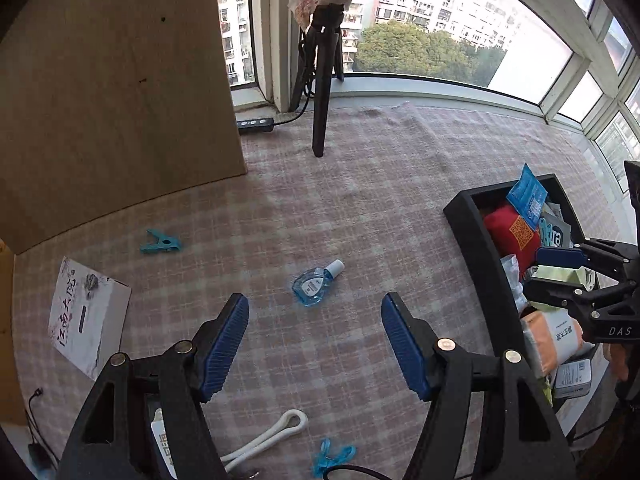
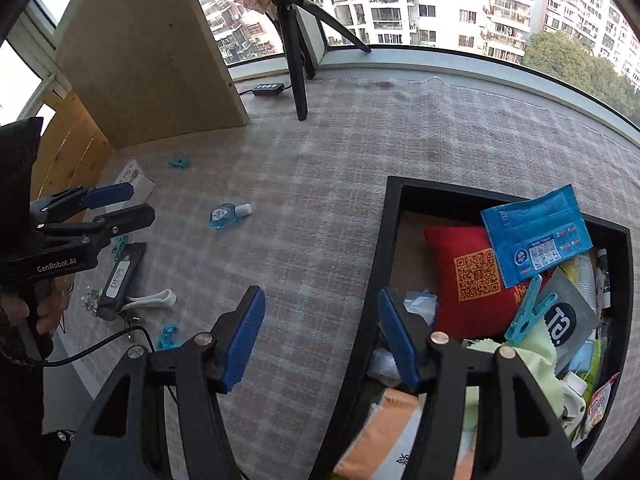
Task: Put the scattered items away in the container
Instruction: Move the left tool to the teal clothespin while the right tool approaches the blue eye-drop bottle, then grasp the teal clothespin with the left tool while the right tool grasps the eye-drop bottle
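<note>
My left tongs (image 1: pixel 315 340) hang released above the blue bottle (image 1: pixel 314 285) at frame centre, lining up a grab; my right tongs (image 2: pixel 322 338), released too, straddle the black container's (image 2: pixel 390 216) rim, empty.

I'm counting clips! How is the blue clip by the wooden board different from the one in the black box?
The clip by the board lies flat on the checked cloth, alone and not yet tidied. The clip in the box leans tilted on a pile of packets inside the black container. Both are the same turquoise plastic.

Bottle (image 1: pixel 316 286) on cloth (image 1: pixel 360 200), left of container (image 1: pixel 472 232); clip (image 1: pixel 160 242) farther left
</note>
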Demonstrator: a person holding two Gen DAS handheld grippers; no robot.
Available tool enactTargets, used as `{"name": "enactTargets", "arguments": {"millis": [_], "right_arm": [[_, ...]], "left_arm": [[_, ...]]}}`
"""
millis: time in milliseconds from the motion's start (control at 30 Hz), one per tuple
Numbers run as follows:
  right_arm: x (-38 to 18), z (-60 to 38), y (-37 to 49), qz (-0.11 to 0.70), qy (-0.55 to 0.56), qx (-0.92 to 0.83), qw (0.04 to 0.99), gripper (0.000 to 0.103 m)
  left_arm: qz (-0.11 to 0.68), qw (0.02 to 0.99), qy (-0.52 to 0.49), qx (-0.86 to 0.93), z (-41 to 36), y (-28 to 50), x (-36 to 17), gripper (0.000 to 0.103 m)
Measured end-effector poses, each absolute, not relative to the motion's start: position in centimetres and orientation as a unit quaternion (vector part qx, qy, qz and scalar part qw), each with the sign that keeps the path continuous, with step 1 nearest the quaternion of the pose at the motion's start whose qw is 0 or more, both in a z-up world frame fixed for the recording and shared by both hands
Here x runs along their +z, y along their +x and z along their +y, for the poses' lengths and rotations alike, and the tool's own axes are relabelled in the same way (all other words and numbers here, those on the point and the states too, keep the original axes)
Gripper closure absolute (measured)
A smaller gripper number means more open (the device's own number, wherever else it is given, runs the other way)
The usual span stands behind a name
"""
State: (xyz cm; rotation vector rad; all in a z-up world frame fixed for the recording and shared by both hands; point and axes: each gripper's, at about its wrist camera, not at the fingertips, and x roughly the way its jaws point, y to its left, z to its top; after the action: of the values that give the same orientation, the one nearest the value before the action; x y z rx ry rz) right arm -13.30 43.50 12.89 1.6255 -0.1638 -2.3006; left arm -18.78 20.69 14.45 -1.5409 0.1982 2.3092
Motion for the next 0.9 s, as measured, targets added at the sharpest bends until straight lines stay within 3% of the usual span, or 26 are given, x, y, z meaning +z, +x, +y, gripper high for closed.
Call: {"name": "enactTargets", "arguments": {"millis": [167, 400, 900], "right_arm": [[9.9, 37.0, -15.8, -0.085, 0.592, -0.778, 0.193, 0.046], [5.3, 30.9, -19.3, -0.113, 0.626, -0.752, 0.171, 0.058], [2.8, 28.6, -22.4, -0.137, 0.65, -0.735, 0.139, 0.06]], "left_arm": [[0.02, 0.105, -0.566, 0.817, 14.4, -22.5, 11.7, 0.038], [-0.038, 0.034, -0.605, 0.795, 9.8, -27.4, 7.0, 0.038], [-0.088, 0.013, -0.633, 0.769, 9.5, -31.8, 1.9, 0.037]]}}
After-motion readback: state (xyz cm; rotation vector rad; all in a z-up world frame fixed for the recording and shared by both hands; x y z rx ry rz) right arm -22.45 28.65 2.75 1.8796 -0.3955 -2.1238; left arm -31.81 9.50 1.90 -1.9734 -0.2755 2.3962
